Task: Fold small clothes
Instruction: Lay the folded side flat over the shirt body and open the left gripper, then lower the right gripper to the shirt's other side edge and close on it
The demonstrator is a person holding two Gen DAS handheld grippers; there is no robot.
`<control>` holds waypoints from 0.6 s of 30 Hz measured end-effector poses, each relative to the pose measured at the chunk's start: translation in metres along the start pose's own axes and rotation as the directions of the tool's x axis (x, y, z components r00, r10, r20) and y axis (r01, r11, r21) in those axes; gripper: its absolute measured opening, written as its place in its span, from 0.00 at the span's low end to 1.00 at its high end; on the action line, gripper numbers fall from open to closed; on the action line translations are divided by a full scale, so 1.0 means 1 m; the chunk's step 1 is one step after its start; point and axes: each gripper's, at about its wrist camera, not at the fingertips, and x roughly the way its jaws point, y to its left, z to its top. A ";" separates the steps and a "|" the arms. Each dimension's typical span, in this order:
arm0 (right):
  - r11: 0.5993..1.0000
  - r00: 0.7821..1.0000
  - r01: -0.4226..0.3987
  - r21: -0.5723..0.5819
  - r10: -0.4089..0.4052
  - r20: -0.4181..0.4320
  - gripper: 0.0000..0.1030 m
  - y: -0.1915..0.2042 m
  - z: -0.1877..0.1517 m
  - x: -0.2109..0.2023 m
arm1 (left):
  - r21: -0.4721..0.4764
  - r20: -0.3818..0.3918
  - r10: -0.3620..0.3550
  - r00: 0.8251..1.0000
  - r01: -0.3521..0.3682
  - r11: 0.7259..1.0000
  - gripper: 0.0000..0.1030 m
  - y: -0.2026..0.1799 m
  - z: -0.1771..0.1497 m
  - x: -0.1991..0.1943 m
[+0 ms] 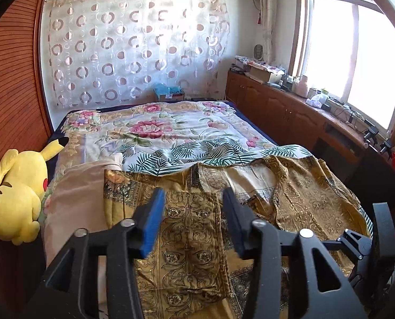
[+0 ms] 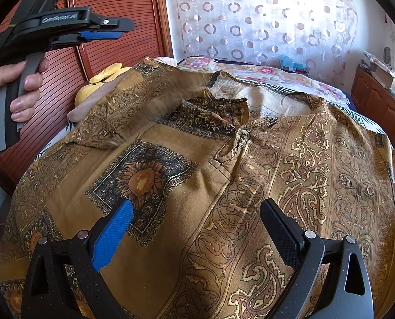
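Observation:
A mustard-gold shirt (image 2: 224, 175) with paisley and sunflower print lies spread on the bed, front up, one button done below the collar. Its left sleeve is folded in over the chest and looks blurred. My right gripper (image 2: 197, 212) is open and empty, hovering close above the shirt's lower front. My left gripper (image 1: 193, 202) is open and empty, raised above the shirt (image 1: 192, 239); it also shows in the right wrist view (image 2: 117, 30), held in a hand at the upper left, well above the sleeve.
A floral bedspread (image 1: 155, 130) and a palm-leaf cloth (image 1: 197, 151) lie beyond the shirt. A yellow plush toy (image 1: 16, 194) sits at the bed's left edge by a wooden wardrobe (image 1: 11, 93). Low cluttered cabinets (image 1: 290, 106) run along the right under the window.

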 end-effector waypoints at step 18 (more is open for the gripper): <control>1.000 0.994 0.025 0.019 -0.027 0.104 0.94 -0.024 -0.005 -0.044 | -0.004 0.031 0.052 0.998 -0.052 0.999 0.84 -0.025 -0.053 -0.025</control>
